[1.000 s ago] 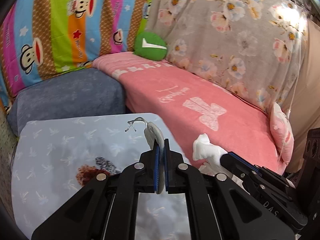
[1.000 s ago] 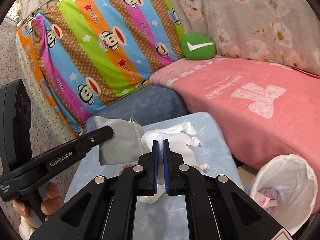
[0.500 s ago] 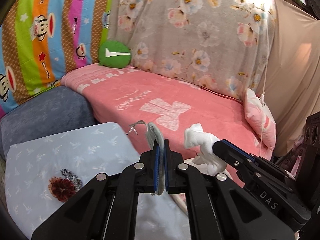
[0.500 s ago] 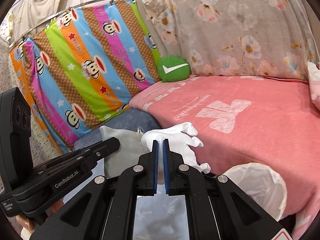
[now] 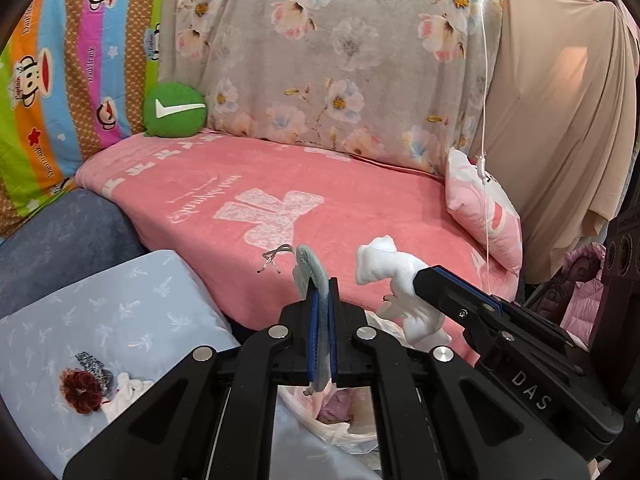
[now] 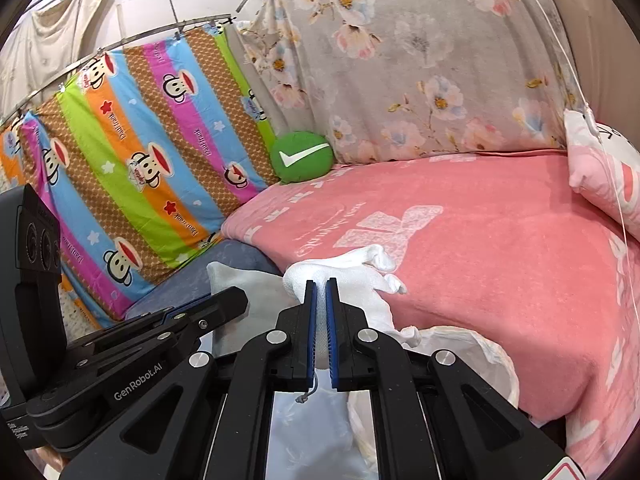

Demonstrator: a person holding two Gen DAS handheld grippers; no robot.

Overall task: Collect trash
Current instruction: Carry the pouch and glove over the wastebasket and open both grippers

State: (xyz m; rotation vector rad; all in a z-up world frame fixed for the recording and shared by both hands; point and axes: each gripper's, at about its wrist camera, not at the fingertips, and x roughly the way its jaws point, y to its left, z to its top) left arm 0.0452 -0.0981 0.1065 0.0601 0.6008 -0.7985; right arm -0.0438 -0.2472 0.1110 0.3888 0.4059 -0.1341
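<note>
Pink bedding with a pale bow print (image 5: 280, 208) filled the background, backed by a flowered grey sheet (image 5: 340, 60) and a striped monkey-print cloth (image 6: 132, 152), with a round green cushion (image 5: 175, 110) in the corner between them. Nearer, a pale blue printed cover (image 5: 120, 320) carried a dark red pompom (image 5: 81, 391) beside some scraps.

Both pieces of trash were in the air, carried side by side above a white-lined bin bag (image 6: 472, 352) whose mouth showed just beneath the tools. The left gripper (image 5: 322, 316) had its blue pads pressed together on a small grey drawstring pouch (image 5: 310, 268), which stood flat and edge-on above the fingers with its cord (image 5: 274, 256) sticking out loose. The right gripper (image 6: 320, 312) was likewise clamped shut on a white knitted glove (image 6: 352, 276), whose little fingers flopped out to the right of the jaws.

Both things looked very light, soft and limp, neither fragile nor slippery; the cloth would fold and sag wherever it was not held. A pinch through a doubled layer near the middle, as each tool had, seemed the safest hold, since a cord or a single glove finger would likely slip or stretch. On release they might cling to the pads or drape over the bag's rim rather than drop cleanly.
</note>
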